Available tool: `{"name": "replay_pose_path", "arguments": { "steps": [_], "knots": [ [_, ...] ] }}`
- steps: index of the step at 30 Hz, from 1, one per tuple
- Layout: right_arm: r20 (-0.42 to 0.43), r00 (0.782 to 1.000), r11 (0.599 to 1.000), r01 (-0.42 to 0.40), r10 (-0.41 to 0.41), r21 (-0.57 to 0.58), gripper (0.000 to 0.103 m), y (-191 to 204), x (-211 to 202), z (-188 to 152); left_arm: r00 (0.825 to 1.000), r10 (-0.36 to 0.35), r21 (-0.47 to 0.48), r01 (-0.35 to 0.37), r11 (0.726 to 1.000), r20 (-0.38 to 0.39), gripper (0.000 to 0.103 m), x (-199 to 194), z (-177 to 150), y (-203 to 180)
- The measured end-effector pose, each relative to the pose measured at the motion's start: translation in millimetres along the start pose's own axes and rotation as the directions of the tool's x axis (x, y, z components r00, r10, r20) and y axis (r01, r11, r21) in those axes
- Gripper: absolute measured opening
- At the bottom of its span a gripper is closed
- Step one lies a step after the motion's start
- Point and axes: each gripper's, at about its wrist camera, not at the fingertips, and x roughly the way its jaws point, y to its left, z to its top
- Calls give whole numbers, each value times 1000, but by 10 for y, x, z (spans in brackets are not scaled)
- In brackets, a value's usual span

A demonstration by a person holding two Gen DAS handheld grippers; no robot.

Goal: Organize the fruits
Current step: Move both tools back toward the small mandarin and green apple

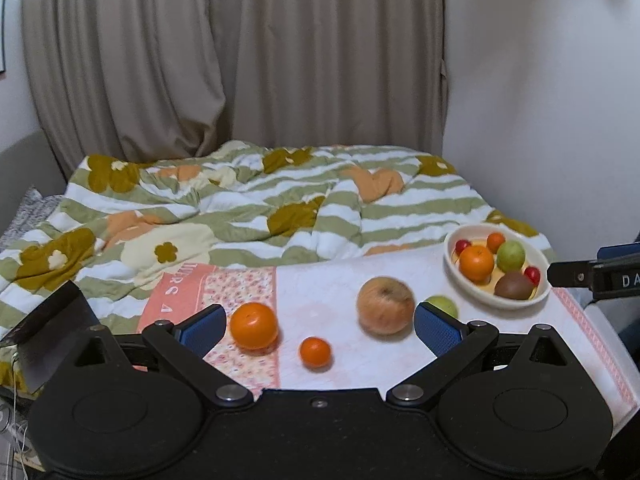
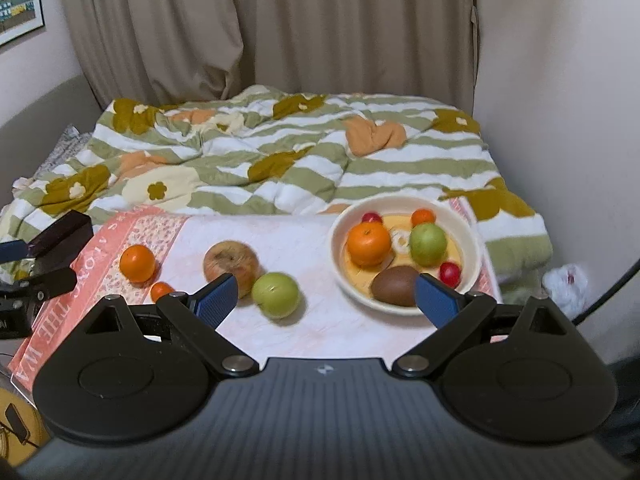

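A cream bowl stands at the right of a white-and-pink cloth. It holds an orange, a green apple, a kiwi, a small tangerine and red cherries. On the cloth lie a large orange, a small tangerine, a brownish apple and a green apple. My left gripper is open and empty, above the loose fruit. My right gripper is open and empty, between the green apple and the bowl.
A rumpled green-striped flowered quilt covers the bed behind the cloth. Beige curtains hang at the back, and a white wall closes the right side. A white plastic bag lies on the floor at right.
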Motion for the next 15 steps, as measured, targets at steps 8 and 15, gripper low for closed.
{"name": "replay_pose_path", "arguments": {
  "steps": [8,15],
  "knots": [
    [-47,997,999,53,-53,4,103,506,419,-118,997,-54,44,56,997,-62,102,429,-56,389],
    [-112,993,999,33,-35,-13,103,700,919,-126,976,-105,35,114,993,-189,101,1005,-143,531]
  ]
}}
